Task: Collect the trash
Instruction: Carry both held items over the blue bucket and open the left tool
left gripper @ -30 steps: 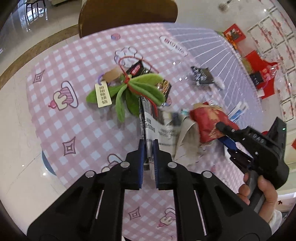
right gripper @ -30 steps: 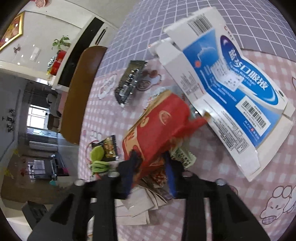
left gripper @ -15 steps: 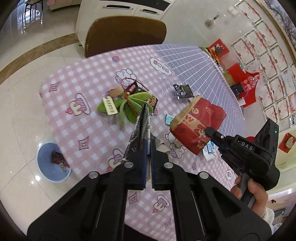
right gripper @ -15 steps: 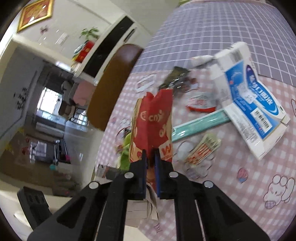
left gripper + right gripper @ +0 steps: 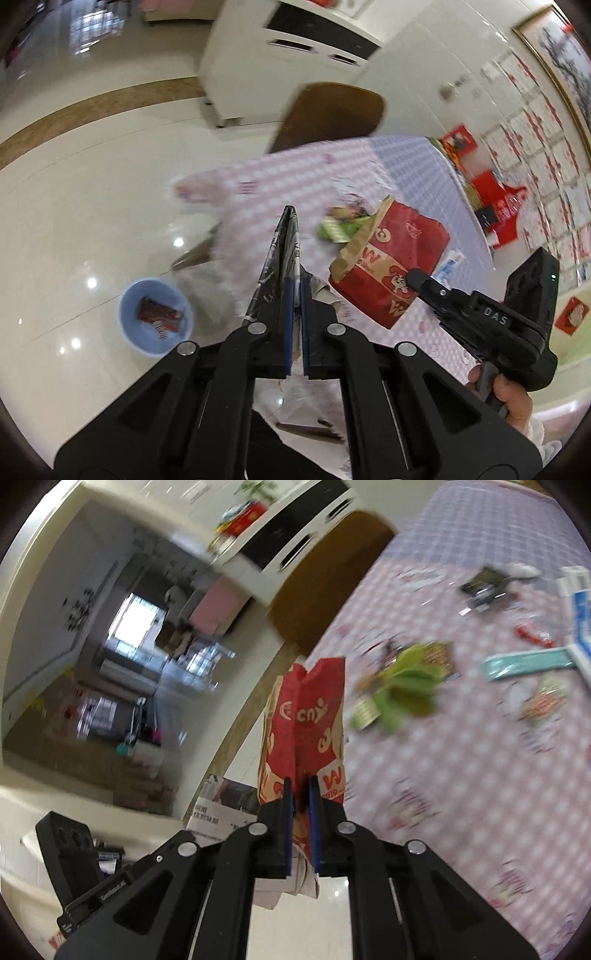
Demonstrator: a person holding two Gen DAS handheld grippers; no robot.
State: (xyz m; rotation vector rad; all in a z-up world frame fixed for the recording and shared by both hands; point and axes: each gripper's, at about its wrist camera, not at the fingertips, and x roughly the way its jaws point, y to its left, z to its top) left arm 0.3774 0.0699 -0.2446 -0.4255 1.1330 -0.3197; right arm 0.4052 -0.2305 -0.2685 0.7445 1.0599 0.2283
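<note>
My left gripper (image 5: 294, 295) is shut on a folded newspaper sheet (image 5: 279, 254), held edge-on in the air off the table's near edge. My right gripper (image 5: 301, 790) is shut on a red and brown paper food bag (image 5: 306, 723), lifted clear of the table; the bag (image 5: 388, 258) and the right gripper (image 5: 417, 277) also show in the left wrist view. A blue waste bin (image 5: 155, 321) with a red wrapper inside stands on the floor, below and left of the left gripper.
The pink checked table (image 5: 461, 757) carries a green leaf toy (image 5: 406, 694), a teal strip (image 5: 528, 664), a dark wrapper (image 5: 484, 585), a small printed packet (image 5: 543, 701) and a blue-white carton (image 5: 580, 620). A brown chair (image 5: 328, 114) stands at the table's far side.
Both grippers have lifted their loads off the table and swung left, away from it. The blue bin has come closer in the left wrist view.
</note>
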